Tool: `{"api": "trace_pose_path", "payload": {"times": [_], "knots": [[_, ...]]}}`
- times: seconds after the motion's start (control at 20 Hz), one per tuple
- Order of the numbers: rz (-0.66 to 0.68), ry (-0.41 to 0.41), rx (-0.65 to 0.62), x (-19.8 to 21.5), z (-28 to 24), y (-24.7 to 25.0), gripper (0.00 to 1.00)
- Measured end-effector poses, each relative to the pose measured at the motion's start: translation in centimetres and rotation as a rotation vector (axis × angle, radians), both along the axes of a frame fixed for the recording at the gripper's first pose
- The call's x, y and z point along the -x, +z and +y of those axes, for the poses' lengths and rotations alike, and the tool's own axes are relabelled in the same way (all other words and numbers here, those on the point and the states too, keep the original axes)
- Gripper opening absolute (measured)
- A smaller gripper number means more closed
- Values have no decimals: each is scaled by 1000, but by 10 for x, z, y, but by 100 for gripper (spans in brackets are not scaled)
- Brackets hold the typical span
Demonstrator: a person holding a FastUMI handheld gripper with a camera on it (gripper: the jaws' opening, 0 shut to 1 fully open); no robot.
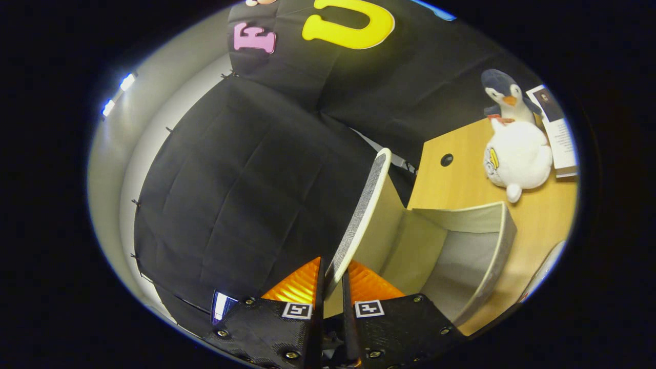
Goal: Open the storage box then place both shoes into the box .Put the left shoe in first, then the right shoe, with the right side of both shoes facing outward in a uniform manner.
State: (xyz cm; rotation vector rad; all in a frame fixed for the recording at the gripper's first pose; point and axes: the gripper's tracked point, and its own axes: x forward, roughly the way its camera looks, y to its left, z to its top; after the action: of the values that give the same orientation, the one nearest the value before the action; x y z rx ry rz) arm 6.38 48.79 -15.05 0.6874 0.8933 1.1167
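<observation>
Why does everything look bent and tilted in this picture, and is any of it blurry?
Gripper view: the fisheye lens bows straight lines, so the wooden table and the storage box look curved and tilted; the gripper, shut on the box's lid, is sharp; the plush penguin stays fairly clear; ceiling lights glare.

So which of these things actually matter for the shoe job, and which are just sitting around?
Part of the job:
- storage box, standing open on the wooden table
- its lid, raised, its edge pinched between the gripper fingers

Just lying about:
- plush penguin on the table beyond the box
- printed card beside the penguin
</observation>
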Motion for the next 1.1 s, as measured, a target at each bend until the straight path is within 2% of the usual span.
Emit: {"api": "trace_pose_path", "payload": {"times": [0.2,0.35,0.45,0.5,0.65,0.7,0.75,0.8,1.1], "knots": [[-24,22,22,6,49,15,17],[-34,26,63,3,94,1,17],[-109,41,114,-2,105,2,36],[-129,52,130,-1,112,0,40],[-130,51,159,4,116,-4,68],[-126,40,166,2,117,-2,68],[-124,29,168,-1,115,-2,81],[-121,20,167,-2,111,-1,89],[-152,-63,209,-24,49,5,92]]}}
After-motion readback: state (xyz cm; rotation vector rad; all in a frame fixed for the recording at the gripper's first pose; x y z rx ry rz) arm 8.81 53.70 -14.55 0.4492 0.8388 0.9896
